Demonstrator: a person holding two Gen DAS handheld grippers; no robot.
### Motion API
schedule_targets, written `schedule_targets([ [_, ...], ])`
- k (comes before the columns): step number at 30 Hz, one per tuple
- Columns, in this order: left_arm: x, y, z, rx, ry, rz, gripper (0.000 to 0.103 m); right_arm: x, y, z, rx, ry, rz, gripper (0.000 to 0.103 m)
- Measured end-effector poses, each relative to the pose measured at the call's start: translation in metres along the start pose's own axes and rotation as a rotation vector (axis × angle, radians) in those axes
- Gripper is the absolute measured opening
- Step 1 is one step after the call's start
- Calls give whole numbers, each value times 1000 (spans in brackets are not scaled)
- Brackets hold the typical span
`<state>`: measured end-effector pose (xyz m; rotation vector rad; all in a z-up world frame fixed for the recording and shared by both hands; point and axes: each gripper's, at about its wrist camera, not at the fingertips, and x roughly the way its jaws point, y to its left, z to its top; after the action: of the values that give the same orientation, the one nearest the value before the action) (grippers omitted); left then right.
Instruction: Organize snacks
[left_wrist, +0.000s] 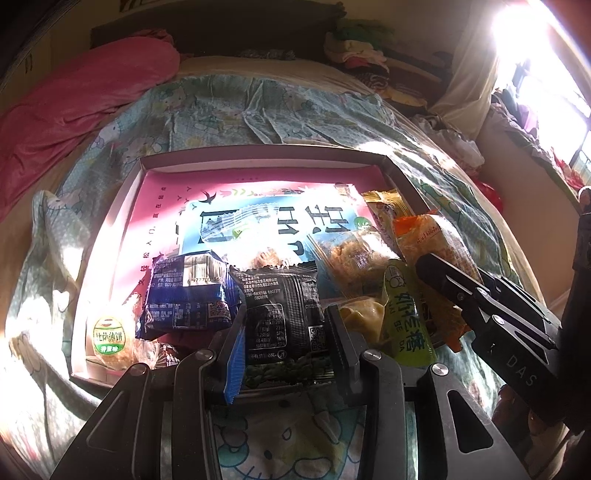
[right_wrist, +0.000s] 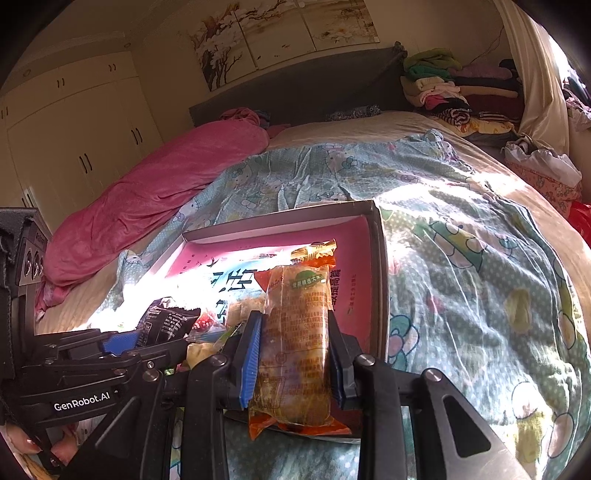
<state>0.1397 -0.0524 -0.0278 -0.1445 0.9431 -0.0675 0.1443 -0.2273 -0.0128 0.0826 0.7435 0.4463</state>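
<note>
Though light and crinkly, probably crushable inside: orange snack packet pinched mid-length by right gripper. Black snack packet pinched at its lower end by left gripper, over pink box. Best held gently across the wrapper's flat faces.

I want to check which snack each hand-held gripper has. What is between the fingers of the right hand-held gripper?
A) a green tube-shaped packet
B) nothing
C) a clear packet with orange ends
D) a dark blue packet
C: in the right wrist view, the right hand-held gripper is closed on the clear packet with orange ends, above the near edge of the pink-lined box.
</note>
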Motion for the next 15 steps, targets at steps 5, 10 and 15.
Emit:
schedule_targets([
  [5,-1,3,0,-9,2,-15,41,-3,-3,0,18,-12,-1,33],
  [10,-10,5,-2,-4,-11,-22,61,-14,-7,1,29,-44,-13,52],
  [15,-29,5,-6,7,-63,-21,69,-41,-1,1,6,-127,-48,61],
])
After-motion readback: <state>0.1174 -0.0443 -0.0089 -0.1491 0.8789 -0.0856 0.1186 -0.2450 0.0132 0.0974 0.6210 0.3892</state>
